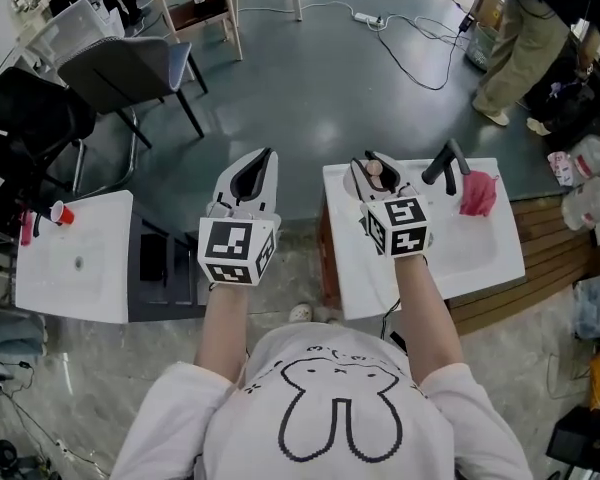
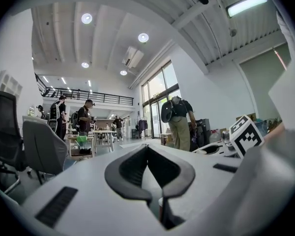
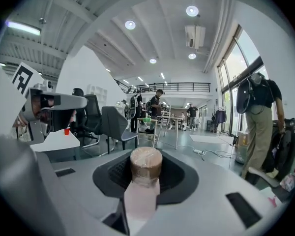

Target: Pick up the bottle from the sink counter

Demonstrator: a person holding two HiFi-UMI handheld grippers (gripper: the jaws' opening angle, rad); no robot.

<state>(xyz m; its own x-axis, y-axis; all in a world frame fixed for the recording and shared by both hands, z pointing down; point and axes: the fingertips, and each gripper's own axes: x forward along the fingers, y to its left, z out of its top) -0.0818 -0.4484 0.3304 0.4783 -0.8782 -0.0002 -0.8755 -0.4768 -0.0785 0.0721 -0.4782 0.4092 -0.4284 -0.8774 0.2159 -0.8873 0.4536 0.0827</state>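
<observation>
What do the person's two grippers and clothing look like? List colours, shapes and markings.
Both the left gripper and the right gripper are white shells with curved, black-padded jaws. Each carries a cube of black-and-white square markers. The person wears a white short-sleeved T-shirt with a black rabbit outline.

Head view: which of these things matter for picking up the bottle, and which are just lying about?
In the job: bottle, held in the right gripper; sink counter.
Lying about: pink cloth, tap, red cup on the other sink, grey chair, empty left gripper.
</observation>
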